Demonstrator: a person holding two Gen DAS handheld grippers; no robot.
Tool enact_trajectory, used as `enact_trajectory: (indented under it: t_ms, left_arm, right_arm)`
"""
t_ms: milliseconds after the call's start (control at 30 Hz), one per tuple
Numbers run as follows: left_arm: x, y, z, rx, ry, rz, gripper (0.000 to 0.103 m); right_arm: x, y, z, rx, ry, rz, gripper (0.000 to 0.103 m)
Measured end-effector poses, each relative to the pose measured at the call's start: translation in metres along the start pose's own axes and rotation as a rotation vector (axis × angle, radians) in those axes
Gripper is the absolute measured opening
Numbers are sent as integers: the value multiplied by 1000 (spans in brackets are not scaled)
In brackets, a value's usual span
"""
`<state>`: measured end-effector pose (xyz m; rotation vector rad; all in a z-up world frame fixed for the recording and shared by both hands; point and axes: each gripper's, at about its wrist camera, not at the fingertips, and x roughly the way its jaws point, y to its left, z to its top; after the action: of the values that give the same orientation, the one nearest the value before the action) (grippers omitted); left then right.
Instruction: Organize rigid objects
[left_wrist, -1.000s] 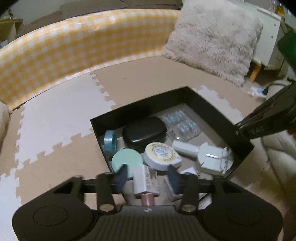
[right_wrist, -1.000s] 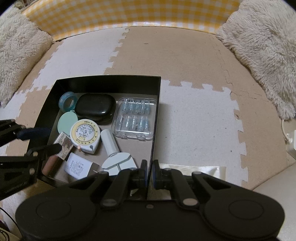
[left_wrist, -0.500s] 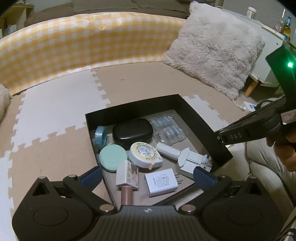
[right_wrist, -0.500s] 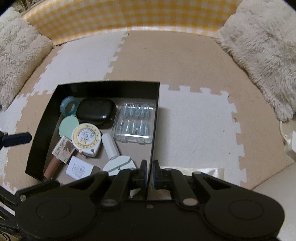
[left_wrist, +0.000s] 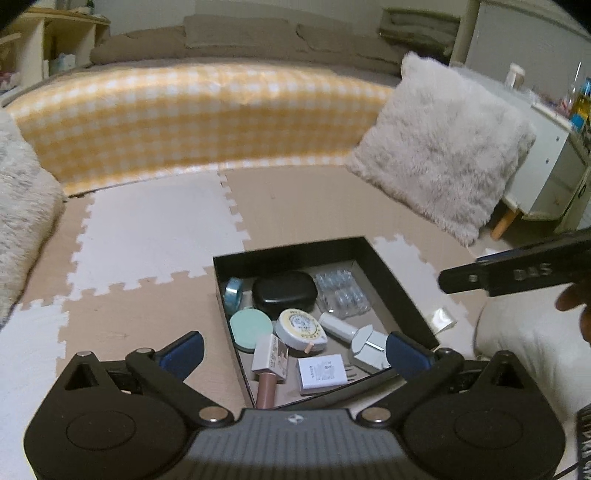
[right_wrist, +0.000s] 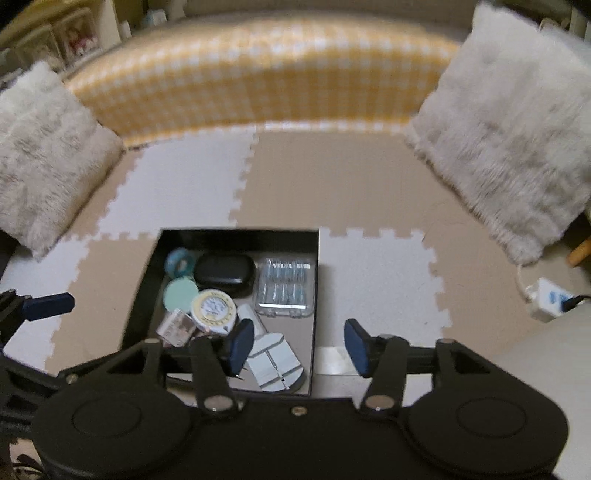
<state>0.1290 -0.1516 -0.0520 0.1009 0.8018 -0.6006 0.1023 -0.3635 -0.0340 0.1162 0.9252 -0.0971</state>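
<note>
A black open box (left_wrist: 391, 273) (right_wrist: 146, 280) sits on the foam floor mat. It holds a black oval case (left_wrist: 284, 293) (right_wrist: 225, 273), a mint round compact (left_wrist: 251, 328), a round tape measure (left_wrist: 301, 326) (right_wrist: 213, 306), a clear vial pack (right_wrist: 286, 286), a white charger (left_wrist: 323, 373), a boxed pink tube (left_wrist: 269, 360) and a white-green tool (right_wrist: 275, 360). My left gripper (left_wrist: 293, 350) hangs wide open above the box's near edge, holding nothing. My right gripper (right_wrist: 299, 349) is raised over the box's right wall, its jaws opening with nothing gripped between them.
A yellow checked bolster (left_wrist: 192, 118) runs along the back. Furry cushions (left_wrist: 439, 147) (right_wrist: 40, 155) lean at both sides. A small foil packet (left_wrist: 441, 317) lies right of the box. A white power adapter (right_wrist: 552, 299) lies at the far right of the mat.
My left gripper opened wide, releasing the boxed tube into the box, and rose. My right gripper let go of the box wall, opened and lifted; both views now look higher.
</note>
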Motion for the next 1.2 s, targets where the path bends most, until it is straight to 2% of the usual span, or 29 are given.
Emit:
enact_trajectory:
  t_ms: [67, 167, 333, 533, 633, 767, 900, 1200]
  left_arm:
    - [-14, -1, 0, -4, -19, 5, 103]
    - [-34, -4, 0, -1, -45, 15, 103]
    - [-70, -7, -5, 0, -93, 38, 103]
    - [-106, -12, -18, 9, -153, 101, 103]
    - [-118, -14, -27, 9, -166, 143, 103]
    - [-129, -14, -40, 8, -183, 151, 103]
    - [-136, -17, -53, 10, -215, 189, 103]
    - [-144, -20, -74, 20, -262, 190, 103]
  right_arm:
    - [-21, 2, -3, -3, -38, 2, 70]
    - [-51, 5, -12, 4, -94, 10, 79]
    - [-89, 9, -29, 6, -162, 5, 89]
    - [-121, 16, -57, 8, -224, 3, 100]
    - [-129, 21, -72, 6, -251, -21, 102]
    - [-138, 26, -91, 13, -301, -45, 103]
    - [-142, 30, -107, 18, -334, -53, 103]
    - [-143, 40, -133, -1, -416, -90, 103]
